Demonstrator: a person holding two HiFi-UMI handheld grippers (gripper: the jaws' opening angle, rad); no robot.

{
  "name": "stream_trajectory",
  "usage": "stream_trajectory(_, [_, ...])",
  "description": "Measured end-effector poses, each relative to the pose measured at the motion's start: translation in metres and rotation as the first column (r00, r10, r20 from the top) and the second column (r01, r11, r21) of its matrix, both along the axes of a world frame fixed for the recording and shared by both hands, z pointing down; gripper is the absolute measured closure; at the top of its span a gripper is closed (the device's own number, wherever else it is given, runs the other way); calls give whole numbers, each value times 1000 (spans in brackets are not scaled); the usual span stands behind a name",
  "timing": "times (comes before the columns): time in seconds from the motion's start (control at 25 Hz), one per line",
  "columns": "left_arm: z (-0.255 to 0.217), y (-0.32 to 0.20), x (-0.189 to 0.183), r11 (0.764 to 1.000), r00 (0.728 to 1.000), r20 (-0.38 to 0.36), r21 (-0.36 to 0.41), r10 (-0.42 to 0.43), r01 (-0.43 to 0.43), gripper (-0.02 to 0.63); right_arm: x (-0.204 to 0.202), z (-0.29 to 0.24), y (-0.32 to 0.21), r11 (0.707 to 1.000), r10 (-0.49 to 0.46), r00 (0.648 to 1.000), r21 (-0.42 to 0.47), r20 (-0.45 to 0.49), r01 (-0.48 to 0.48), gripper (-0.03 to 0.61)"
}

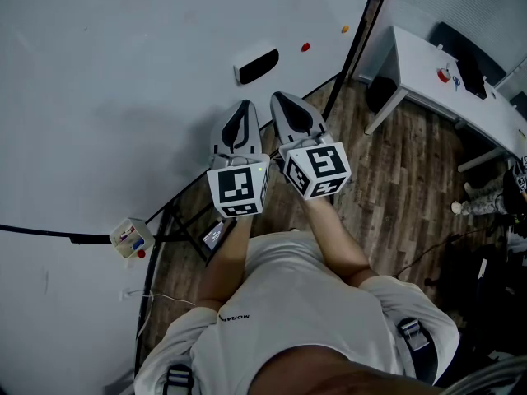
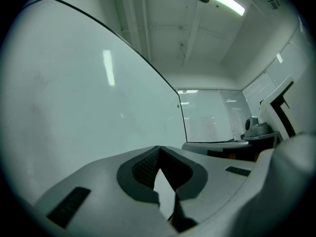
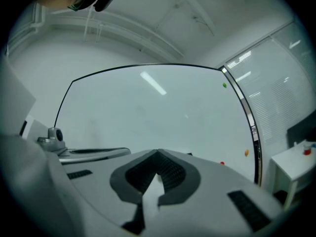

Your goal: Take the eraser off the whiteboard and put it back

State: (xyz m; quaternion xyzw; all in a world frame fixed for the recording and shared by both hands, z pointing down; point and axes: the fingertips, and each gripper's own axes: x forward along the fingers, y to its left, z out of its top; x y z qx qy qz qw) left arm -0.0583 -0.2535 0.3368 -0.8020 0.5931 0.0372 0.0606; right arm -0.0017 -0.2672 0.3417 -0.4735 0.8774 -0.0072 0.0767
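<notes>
The black-and-white eraser (image 1: 256, 64) clings to the whiteboard (image 1: 123, 97), just ahead of both grippers. My left gripper (image 1: 244, 105) points at the board a little below the eraser, with its jaws shut and nothing between them. Beside it, the right gripper (image 1: 279, 98) is likewise shut and empty, its tip close under the eraser's right end. In the left gripper view the closed left gripper (image 2: 158, 148) faces the bare whiteboard (image 2: 74, 107). In the right gripper view the shut right gripper (image 3: 158, 152) also faces the whiteboard (image 3: 148, 112), and its jaws hide the eraser.
A red magnet (image 1: 305, 47) and an orange magnet (image 1: 345, 30) stick to the board near its right edge. A small box with markers (image 1: 130, 239) hangs at the board's lower edge. A white desk (image 1: 428, 64) stands on the wood floor to the right.
</notes>
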Motion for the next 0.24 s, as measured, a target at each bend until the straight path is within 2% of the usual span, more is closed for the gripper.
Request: stream_trajectory(0.24, [1, -2, -4, 1000, 1000, -2, 1, -4, 4, 611, -2, 0, -1, 1000, 6, 1000, 8, -13, -6, 566])
